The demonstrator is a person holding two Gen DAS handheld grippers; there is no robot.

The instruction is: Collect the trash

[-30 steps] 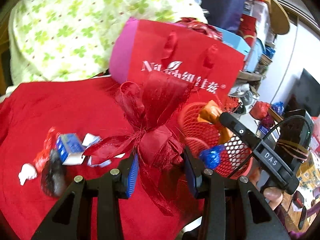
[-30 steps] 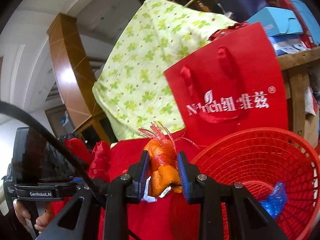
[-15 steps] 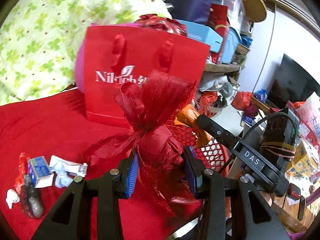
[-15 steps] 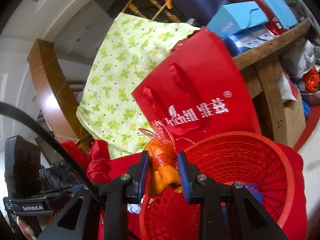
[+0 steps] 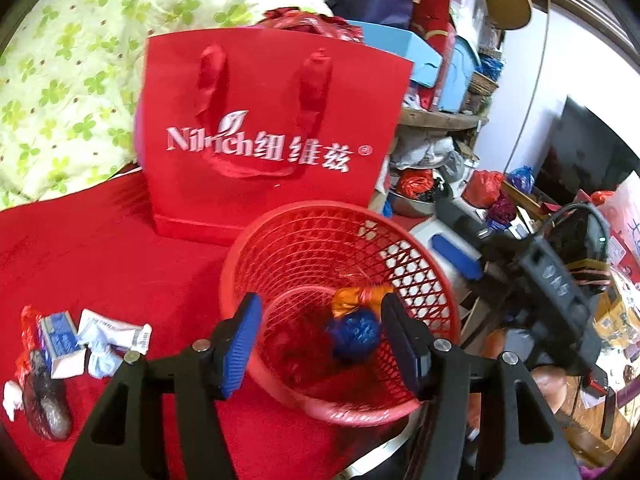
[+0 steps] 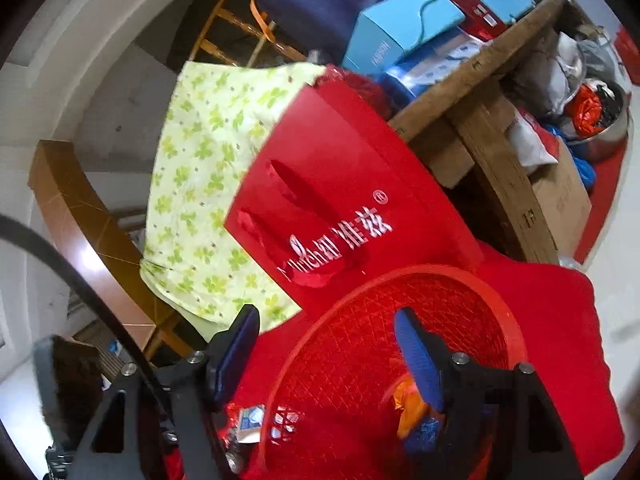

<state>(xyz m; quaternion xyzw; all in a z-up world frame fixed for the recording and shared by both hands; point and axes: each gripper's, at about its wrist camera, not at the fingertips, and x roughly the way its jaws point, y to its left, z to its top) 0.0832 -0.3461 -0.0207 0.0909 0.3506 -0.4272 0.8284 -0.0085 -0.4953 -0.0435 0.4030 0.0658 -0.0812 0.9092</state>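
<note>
Red cloth (image 5: 100, 264) bears basket (image 5: 256, 256), gift bag (image 5: 264, 92); both grippers' jaws opening, empty, amid clutter.

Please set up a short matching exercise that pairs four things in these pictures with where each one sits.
Things:
1. orange wrapper
2. gift bag
3. small box
4. blue wad

Places:
A. standing upright behind the basket
B. on the red cloth, left of the basket
C. in the basket, nearest the camera in the left wrist view
D. in the basket, just behind the blue wad

Pairs: 1-D, 2-A, 3-B, 4-C
</note>
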